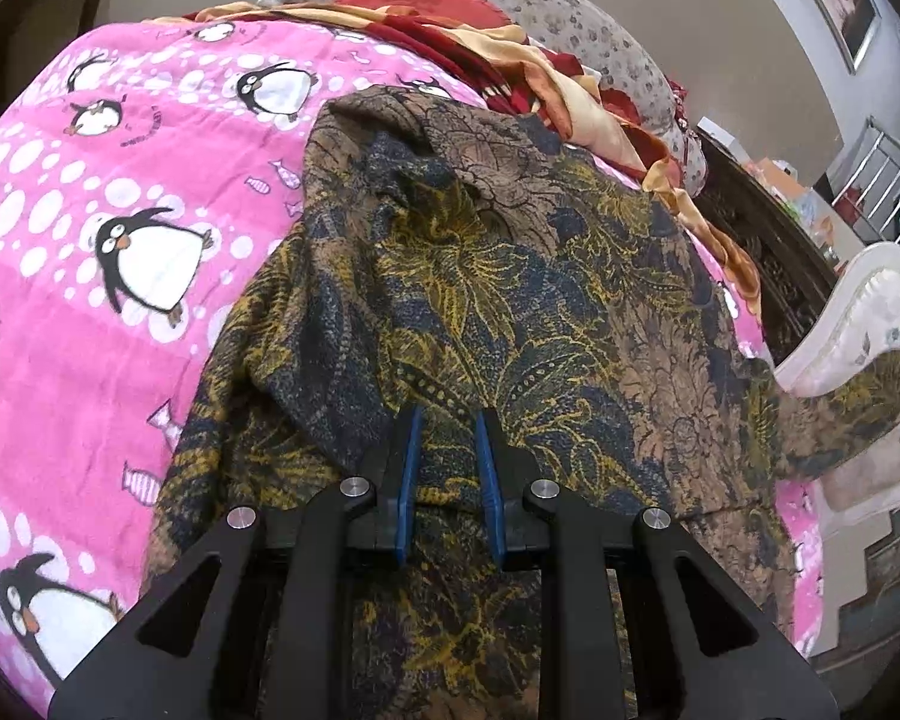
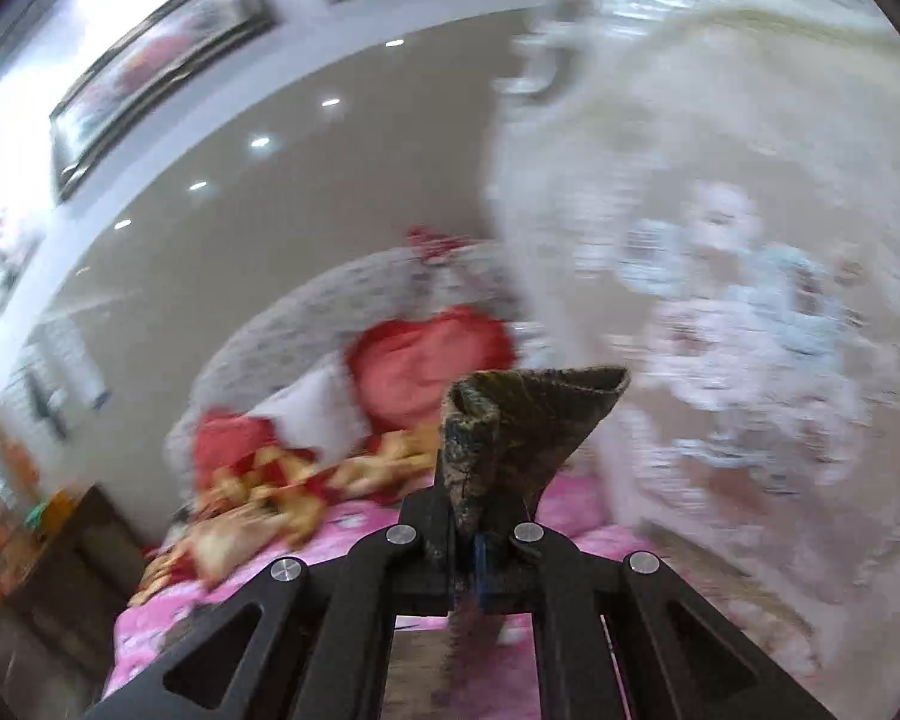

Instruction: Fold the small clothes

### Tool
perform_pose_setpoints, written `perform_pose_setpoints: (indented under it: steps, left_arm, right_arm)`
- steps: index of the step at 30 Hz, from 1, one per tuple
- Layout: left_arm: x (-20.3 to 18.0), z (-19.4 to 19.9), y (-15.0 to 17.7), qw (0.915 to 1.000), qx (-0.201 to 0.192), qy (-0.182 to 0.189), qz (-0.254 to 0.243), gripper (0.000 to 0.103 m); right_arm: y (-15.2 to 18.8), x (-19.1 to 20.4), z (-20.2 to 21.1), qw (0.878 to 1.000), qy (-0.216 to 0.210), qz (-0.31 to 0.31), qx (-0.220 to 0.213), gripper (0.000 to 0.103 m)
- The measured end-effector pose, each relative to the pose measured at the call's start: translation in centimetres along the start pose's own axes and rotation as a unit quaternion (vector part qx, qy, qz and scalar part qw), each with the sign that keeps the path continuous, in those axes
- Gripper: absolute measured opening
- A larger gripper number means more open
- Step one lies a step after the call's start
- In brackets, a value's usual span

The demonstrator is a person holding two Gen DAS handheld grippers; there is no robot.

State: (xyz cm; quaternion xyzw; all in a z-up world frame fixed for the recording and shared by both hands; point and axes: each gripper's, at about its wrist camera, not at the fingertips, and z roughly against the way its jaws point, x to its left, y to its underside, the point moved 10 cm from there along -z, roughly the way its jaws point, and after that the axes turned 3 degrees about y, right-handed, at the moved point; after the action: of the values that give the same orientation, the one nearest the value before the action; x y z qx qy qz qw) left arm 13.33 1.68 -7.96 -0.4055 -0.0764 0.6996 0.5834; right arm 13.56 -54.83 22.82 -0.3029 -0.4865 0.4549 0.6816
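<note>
A dark batik garment (image 1: 510,300) with blue, brown and yellow leaf print lies spread on the pink penguin blanket (image 1: 90,240). My left gripper (image 1: 447,420) hovers over the garment's near part with its blue-padded jaws a little apart, and I cannot tell if cloth is pinched between them. One corner of the garment stretches off to the right (image 1: 870,384), lifted off the bed. In the right wrist view my right gripper (image 2: 480,516) is shut on that corner of the garment (image 2: 510,432), which sticks up between the jaws. That view is motion-blurred.
A red and cream floral cloth (image 1: 510,60) and grey spotted pillows (image 1: 570,18) lie at the bed's far end. A white padded headboard (image 1: 858,324) stands at the right, with a dark carved cabinet (image 1: 768,252) beyond. Framed pictures (image 2: 168,66) hang on the wall.
</note>
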Motion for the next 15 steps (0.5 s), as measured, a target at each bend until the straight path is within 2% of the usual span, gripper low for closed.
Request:
perform_pose_setpoints:
  steps: [2,4,6,7,9,12,13,15]
  left_arm:
    - [0.1,1.3,-0.2,1.0000,-0.001,-0.009,0.003,0.018]
    - [0.7,3.0,-0.3,0.9994,-0.019,-0.028,0.005,0.018]
    - [0.8,4.8,-0.2,0.9989,-0.037,-0.028,0.007,0.018]
    - [0.9,5.4,0.1,0.9988,-0.039,-0.027,0.010,0.018]
    - [1.1,6.3,1.4,0.9985,-0.042,-0.027,0.021,0.018]
    - [1.1,5.9,3.4,0.9987,-0.044,-0.025,0.006,0.018]
    - [1.4,5.1,4.5,0.9993,-0.030,-0.022,0.008,0.023]
    - [1.4,5.1,4.3,0.9992,-0.035,-0.012,0.014,0.025]
  right_arm:
    - [2.0,5.4,-0.8,0.999,-0.048,0.020,0.018,0.003]
    - [4.7,10.5,-1.7,0.994,-0.088,0.043,0.040,0.003]
    - [8.4,17.1,-2.8,0.986,-0.141,0.067,0.065,0.003]
    - [9.8,18.9,-3.4,0.983,-0.155,0.069,0.074,0.003]
    - [13.7,25.0,-5.0,0.971,-0.202,0.072,0.102,0.003]
    - [19.4,31.7,-7.6,0.957,-0.243,0.075,0.139,0.003]
    - [21.4,33.9,-8.5,0.953,-0.252,0.076,0.153,0.003]
    - [24.9,37.1,-10.6,0.945,-0.262,0.073,0.179,0.003]
